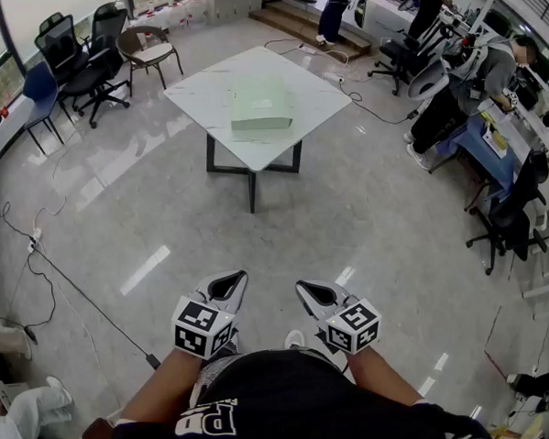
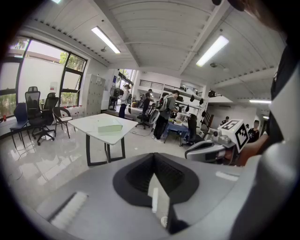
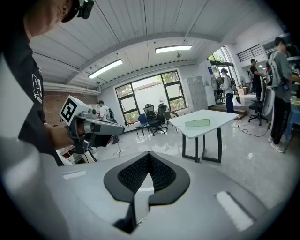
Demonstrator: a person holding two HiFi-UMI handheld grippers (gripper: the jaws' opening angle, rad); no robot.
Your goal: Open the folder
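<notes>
Looking down, the head view puts the green folder (image 1: pixel 261 109), seemingly closed, on the table (image 1: pixel 203 89) at upper centre, well apart from the 2 grippers held low since no approach has begun. Left gripper view: left gripper (image 2: pixel 153 161) jaws together, empty. Right gripper view: right gripper (image 3: pixel 149 161) likewise pinched on nothing.

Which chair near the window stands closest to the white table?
The brown chair with the light seat; the black office chairs and the blue chair stand farther left.
</notes>
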